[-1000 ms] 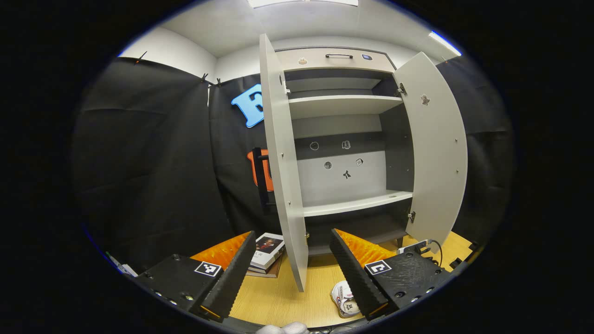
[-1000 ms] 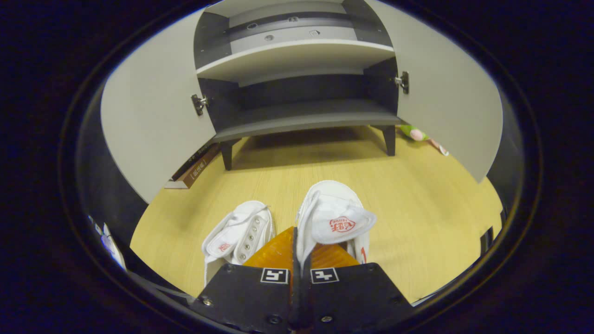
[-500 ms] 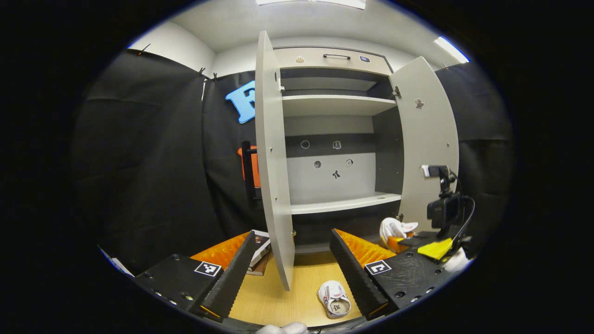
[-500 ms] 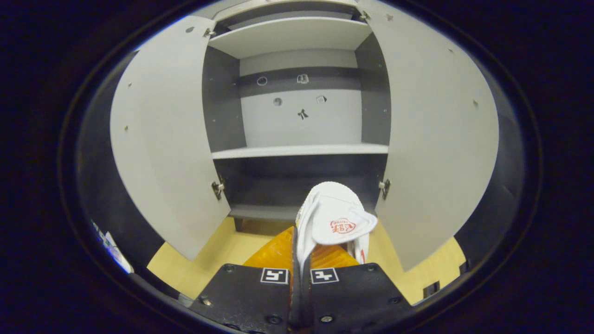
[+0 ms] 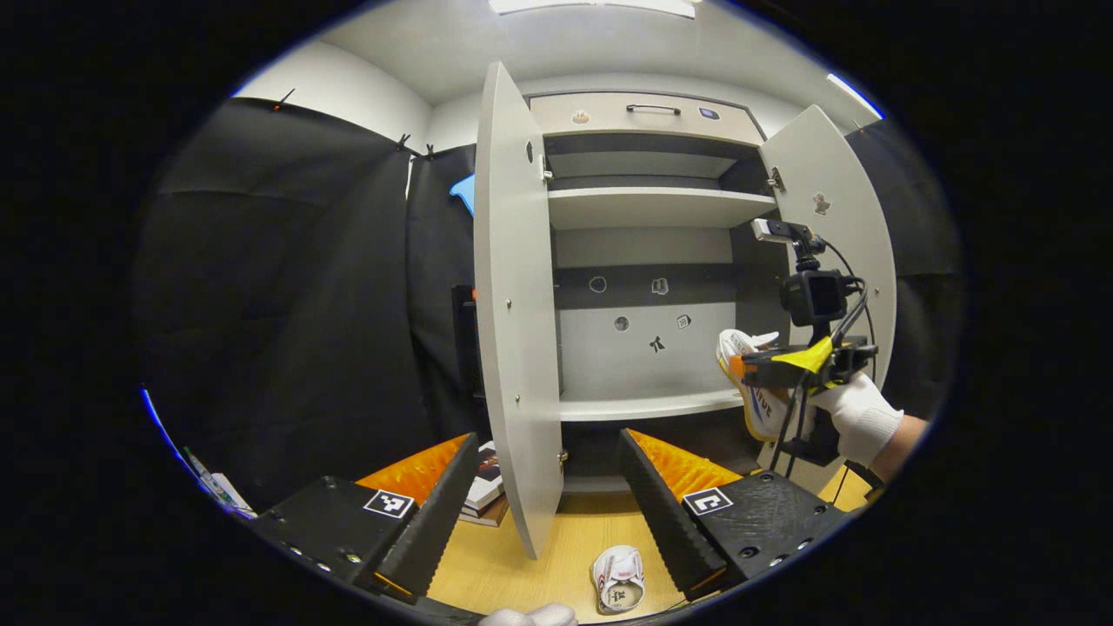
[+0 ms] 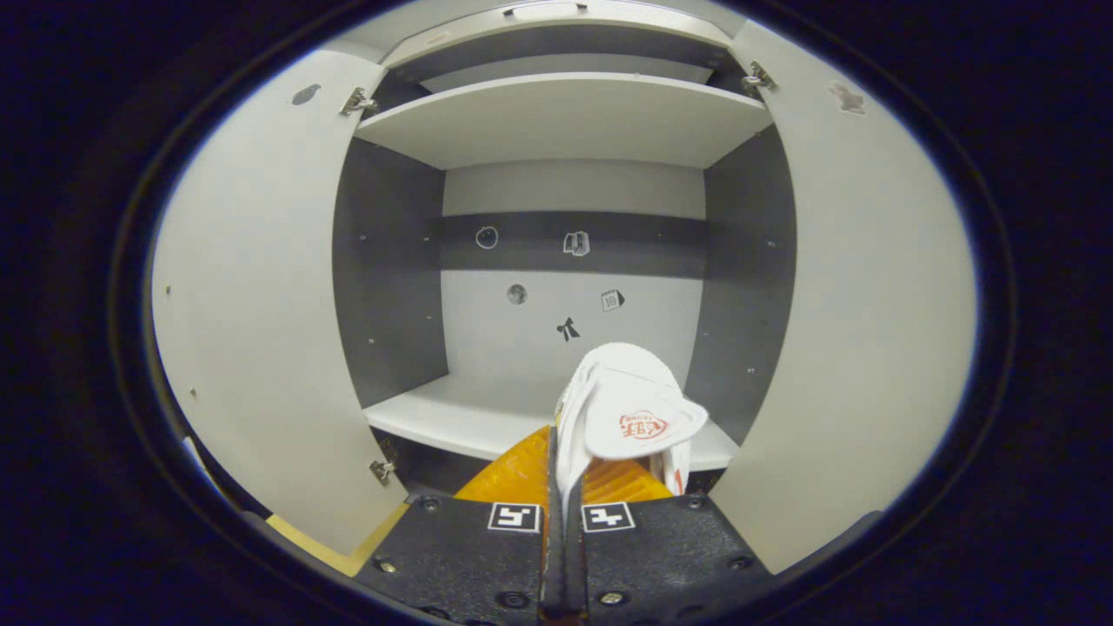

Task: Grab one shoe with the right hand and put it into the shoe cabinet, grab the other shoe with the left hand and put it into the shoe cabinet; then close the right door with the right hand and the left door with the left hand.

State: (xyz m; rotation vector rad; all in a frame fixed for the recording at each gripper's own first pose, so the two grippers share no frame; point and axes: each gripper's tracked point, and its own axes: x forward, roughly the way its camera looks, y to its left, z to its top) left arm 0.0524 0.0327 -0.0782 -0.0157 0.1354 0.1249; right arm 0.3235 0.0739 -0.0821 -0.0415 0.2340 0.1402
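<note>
1. Right gripper [image 6: 561, 487] is clamped on the white canvas shoe with red logo [image 6: 630, 413], at 6 o'clock before the grey two-door shoe cabinet [image 6: 565, 117].
2. Advice: carry it level over the pale middle shelf [image 6: 452, 417], clearing both doors, before releasing.
3. Left gripper [image 5: 548, 504] gapes wide, empty; the second white shoe [image 5: 619, 578] lies on the wooden floor [image 5: 522, 565] at 6 o'clock.

left gripper view farther back, right gripper view near, both facing shoe cabinet [image 5: 648, 261]

Floor [image 5: 522, 569]: light wood-grain surface, under the open cabinet.
Shoe [image 5: 617, 578]: white, lying on the floor, near, right of the left door's edge.
Books [image 5: 487, 496]: small stack on the floor, far, left of the left door.
Middle shelf [image 6: 452, 417]: pale board inside the cabinet.
</note>
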